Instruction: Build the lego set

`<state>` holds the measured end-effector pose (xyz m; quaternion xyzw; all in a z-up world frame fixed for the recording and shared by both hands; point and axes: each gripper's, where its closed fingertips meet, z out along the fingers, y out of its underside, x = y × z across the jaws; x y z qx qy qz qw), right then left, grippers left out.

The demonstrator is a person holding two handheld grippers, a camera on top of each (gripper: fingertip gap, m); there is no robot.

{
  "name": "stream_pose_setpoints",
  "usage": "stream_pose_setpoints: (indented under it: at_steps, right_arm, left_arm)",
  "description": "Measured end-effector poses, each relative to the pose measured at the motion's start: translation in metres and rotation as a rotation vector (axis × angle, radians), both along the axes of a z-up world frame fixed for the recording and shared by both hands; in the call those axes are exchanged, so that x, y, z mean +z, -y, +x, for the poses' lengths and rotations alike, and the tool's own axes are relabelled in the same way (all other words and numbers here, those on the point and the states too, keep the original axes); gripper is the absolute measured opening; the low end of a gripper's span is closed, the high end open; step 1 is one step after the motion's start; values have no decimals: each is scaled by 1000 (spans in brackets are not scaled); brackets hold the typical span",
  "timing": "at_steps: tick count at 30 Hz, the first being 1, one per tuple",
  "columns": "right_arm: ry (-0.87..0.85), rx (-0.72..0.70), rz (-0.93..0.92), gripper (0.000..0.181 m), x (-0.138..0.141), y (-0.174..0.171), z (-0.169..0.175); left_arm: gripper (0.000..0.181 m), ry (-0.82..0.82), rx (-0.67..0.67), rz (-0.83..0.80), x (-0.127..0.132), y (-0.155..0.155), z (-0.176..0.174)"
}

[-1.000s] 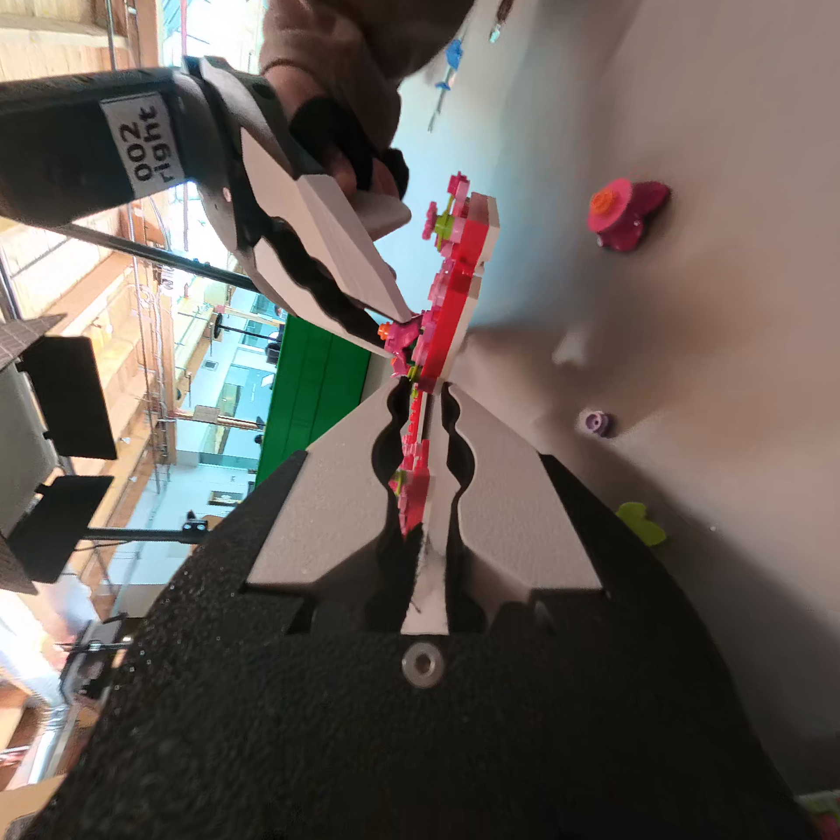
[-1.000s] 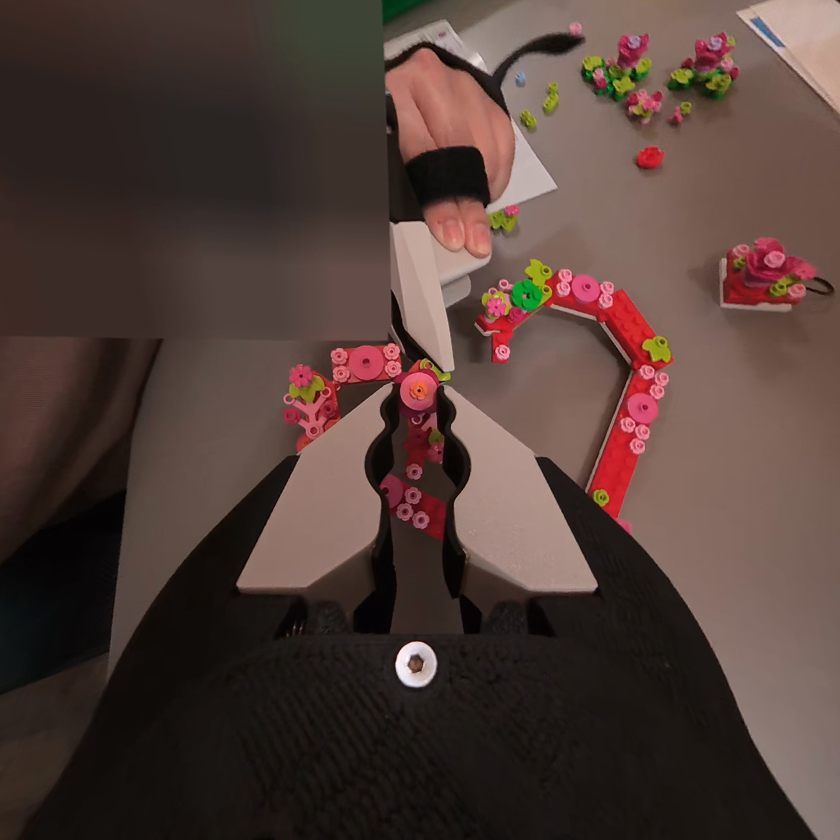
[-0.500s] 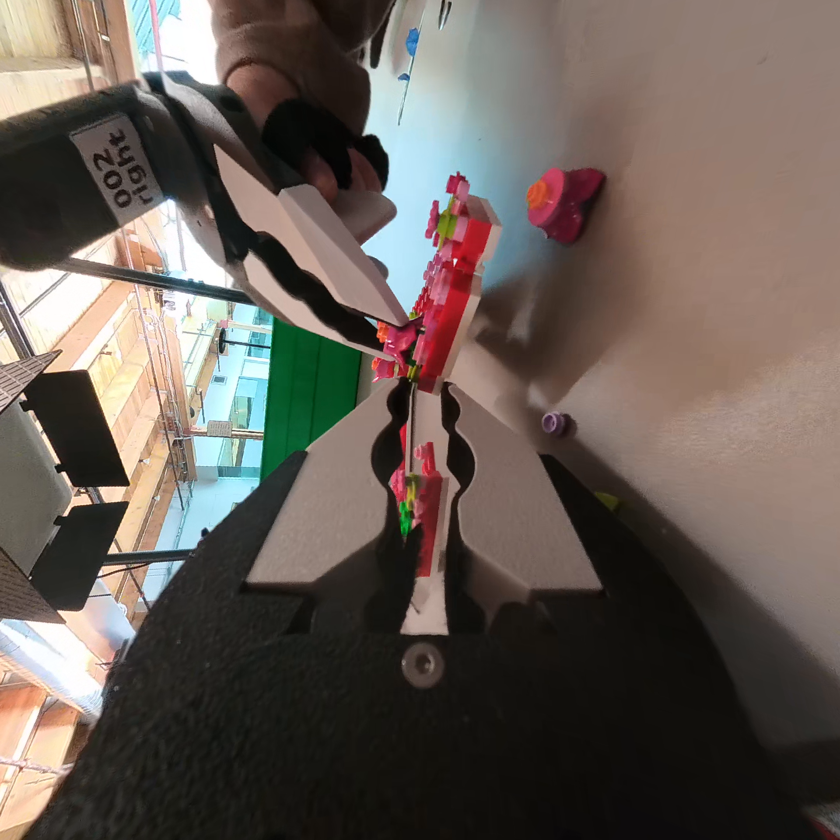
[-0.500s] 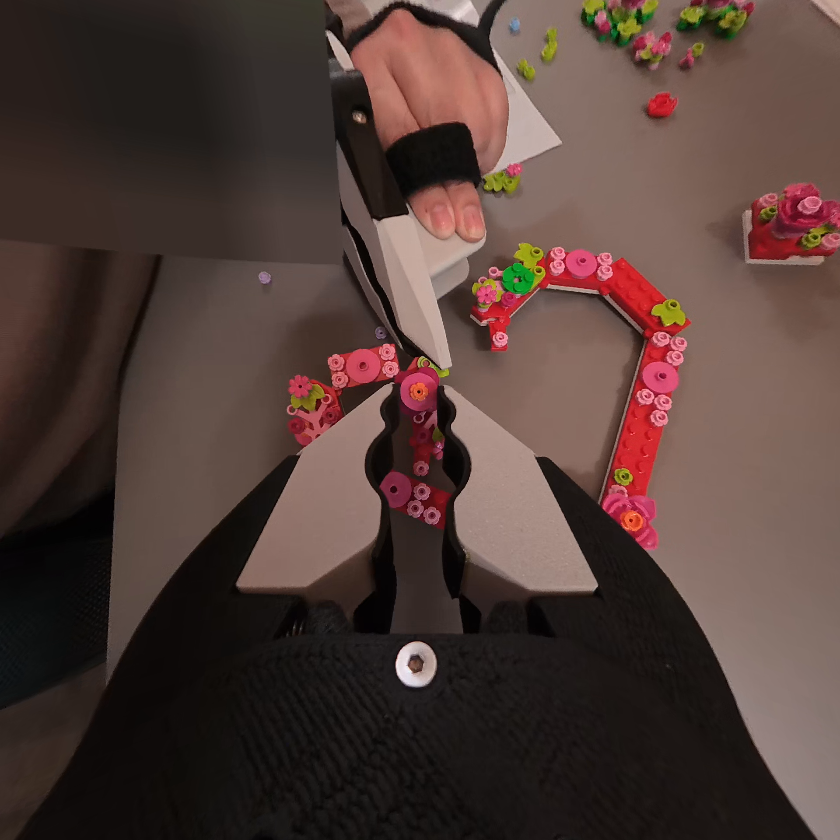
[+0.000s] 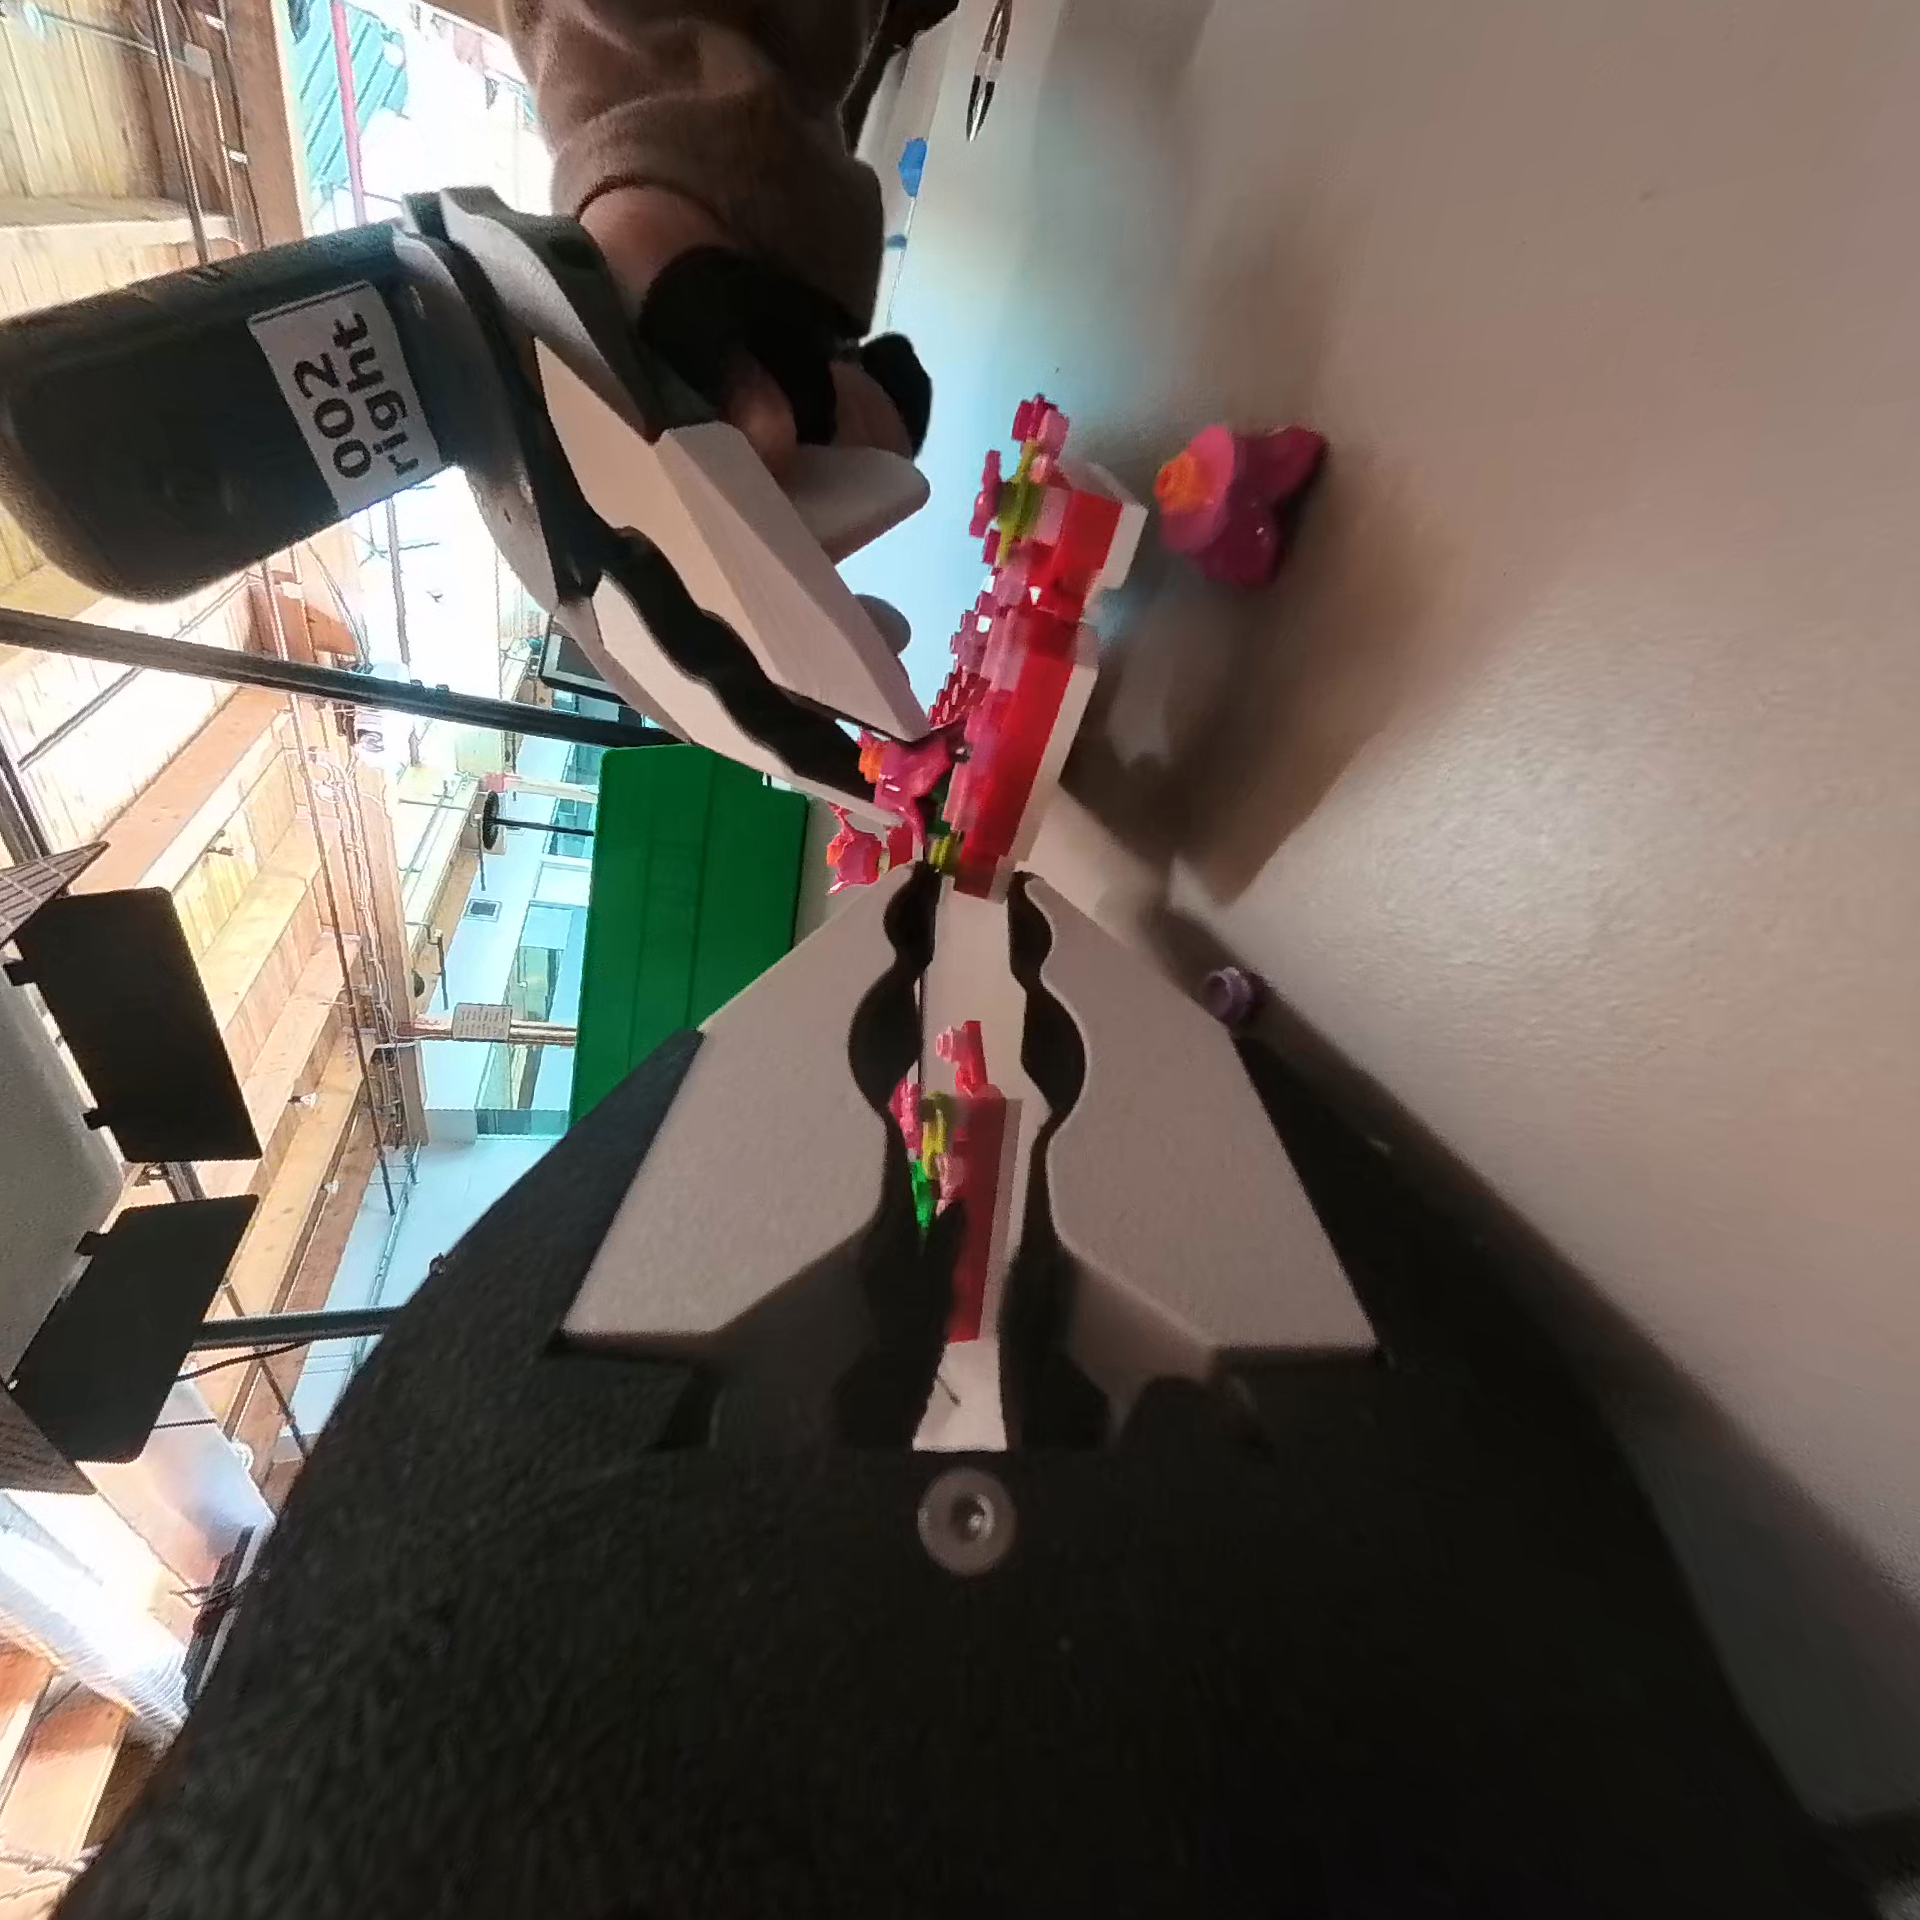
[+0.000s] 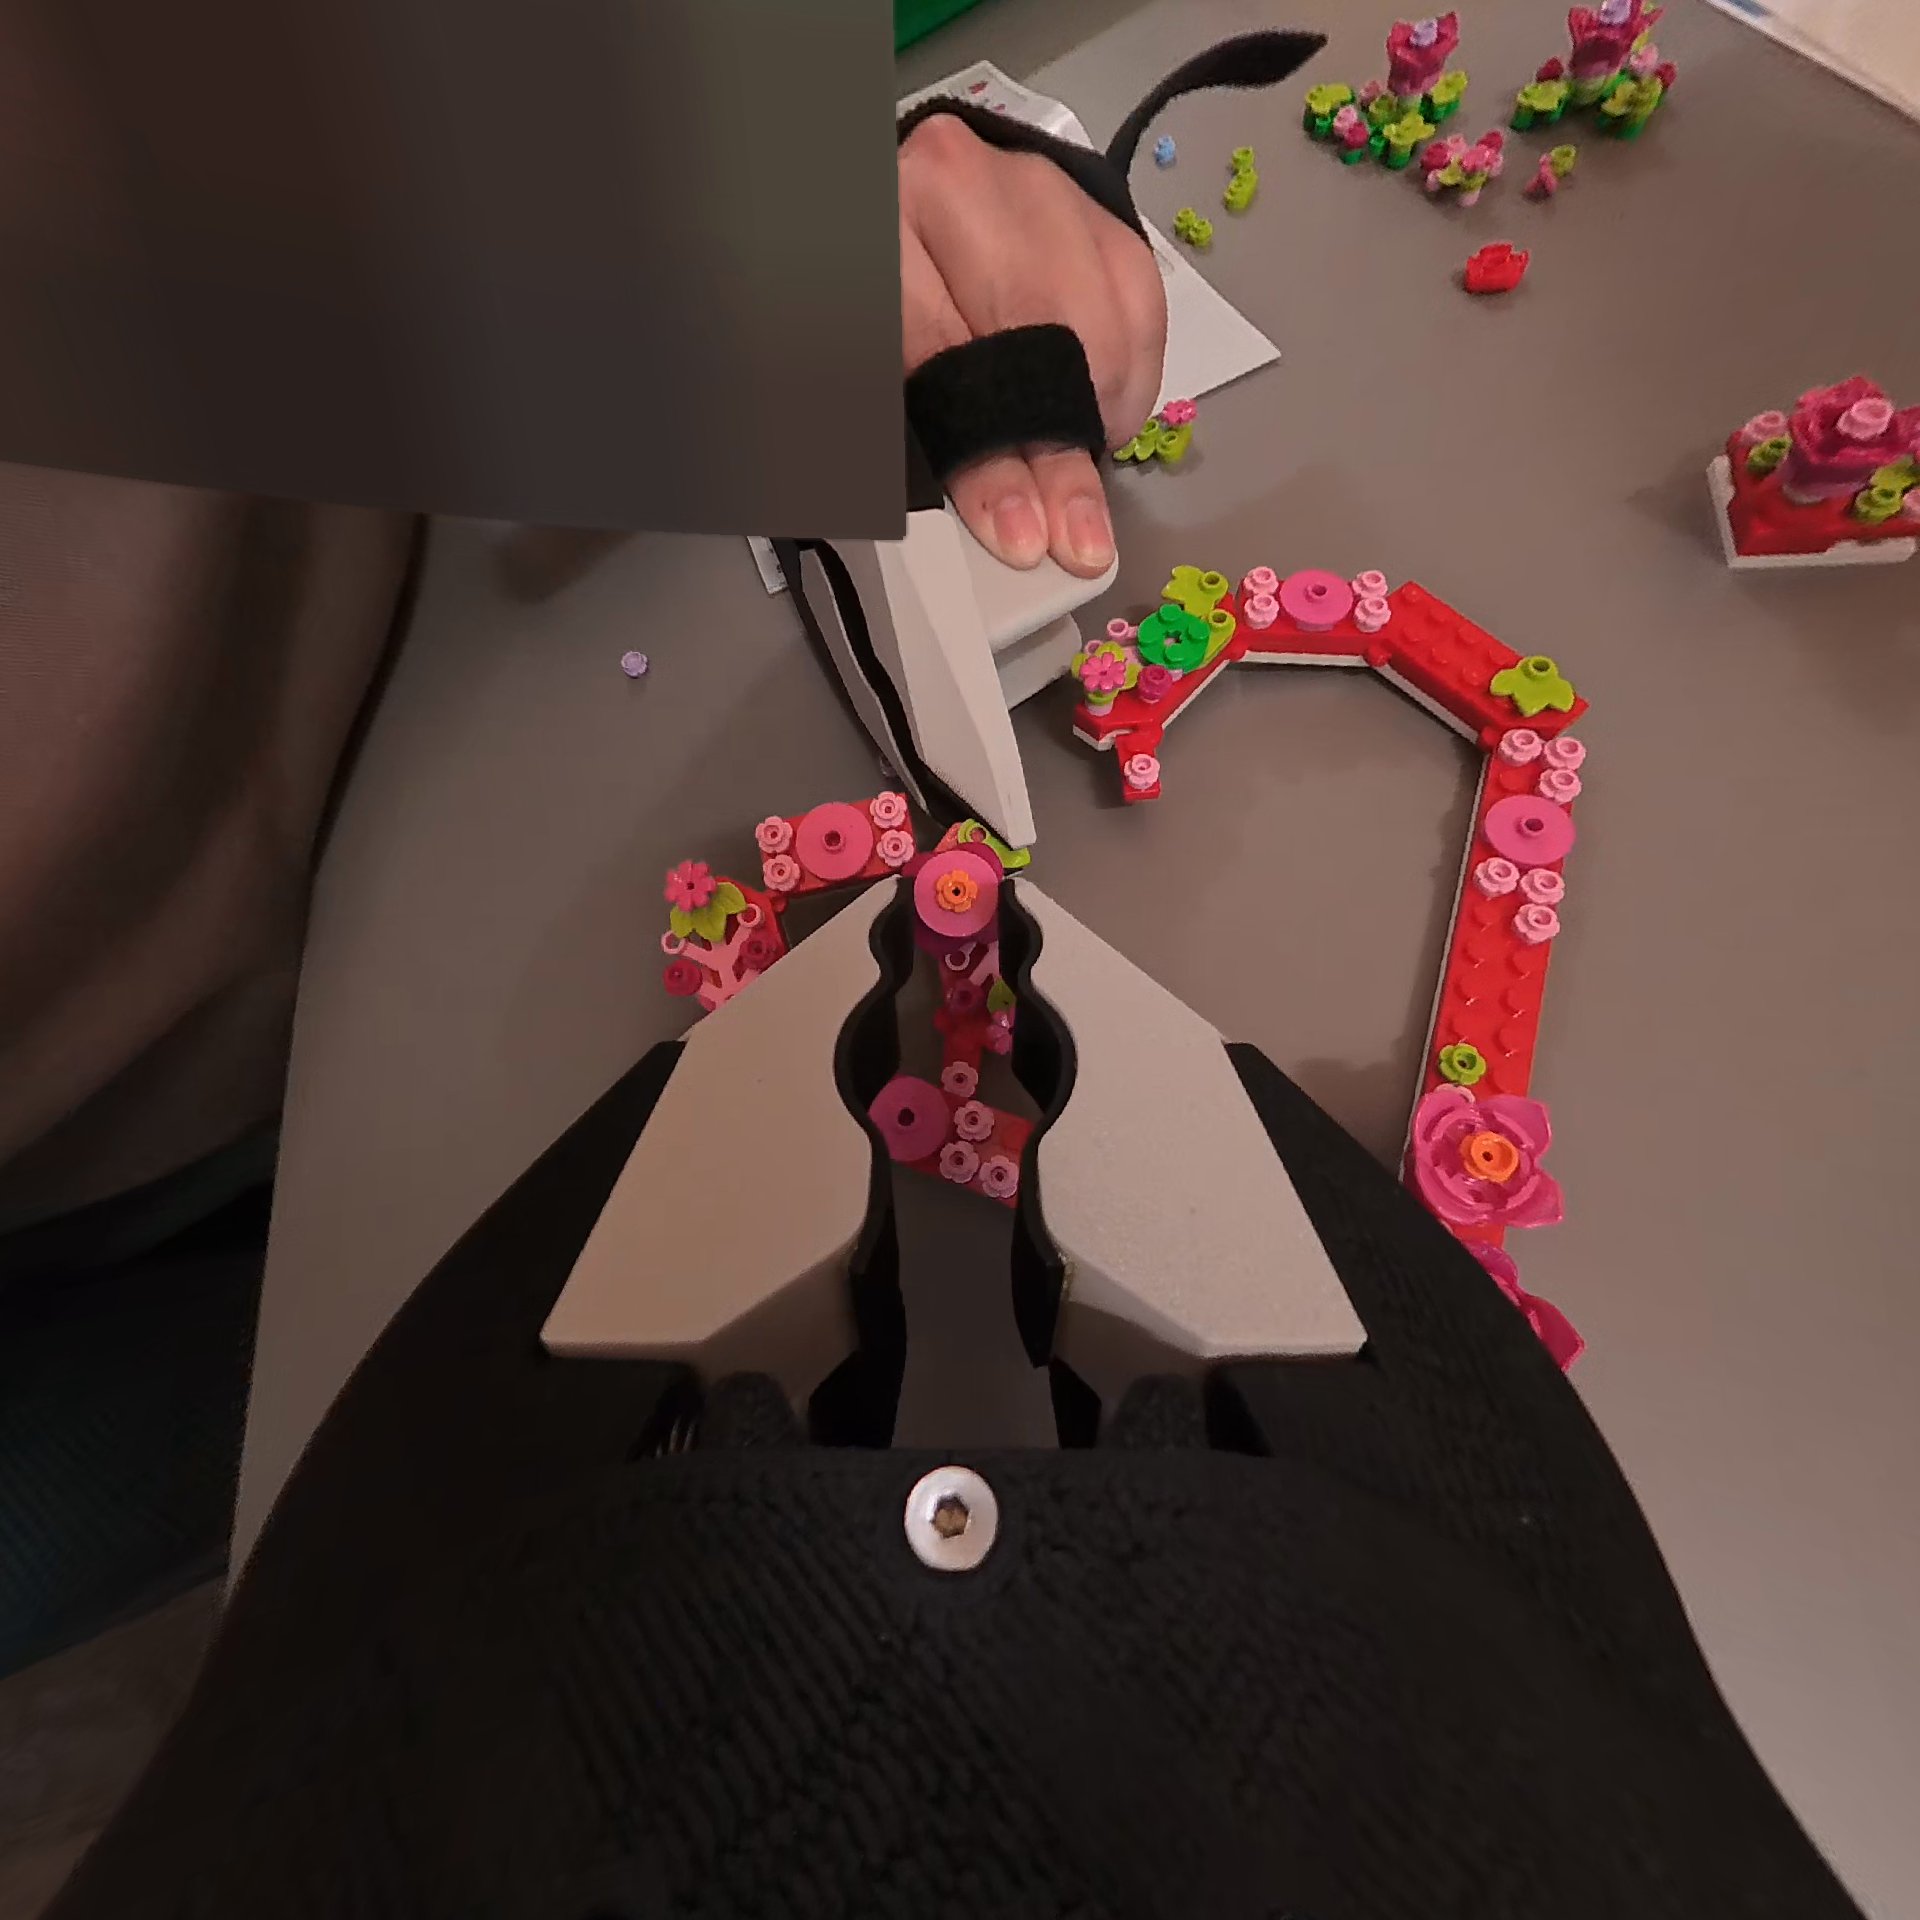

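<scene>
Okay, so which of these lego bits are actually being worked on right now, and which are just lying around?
In hand: pink flower in the right gripper; small red frame piece in the left gripper.
Lying about: big red frame half; rose block; green flower clusters; lilac stud.

A white rectangular sticker [image 5: 348, 398] with black print sits on the black body of the right hand-held gripper [image 5: 883, 774]. A small pale sign [image 5: 478, 1019] hangs far behind, its print too small to make out.
</scene>
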<state>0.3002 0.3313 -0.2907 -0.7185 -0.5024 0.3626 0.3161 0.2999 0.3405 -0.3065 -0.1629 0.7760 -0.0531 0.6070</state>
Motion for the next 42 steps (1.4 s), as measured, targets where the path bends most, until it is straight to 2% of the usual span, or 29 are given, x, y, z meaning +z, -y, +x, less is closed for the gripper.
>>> stream_pose_setpoints:
  at_steps: [19, 27, 36, 42]
  right_arm:
    - [140, 46, -1, 14, -3, 2, -1]
    - [307, 168, 85, 14, -5, 4, -1]
    - [573, 393, 223, 13, -8, 5, -2]
    - [624, 475, 262, 14, -9, 6, -2]
  left_arm:
    - [11, -10, -10, 0, -1, 1, 0]
    - [11, -14, -12, -2, -2, 2, 0]
    - [12, -24, -14, -12, -3, 3, -1]
    - [12, -35, -18, -20, -4, 4, -1]
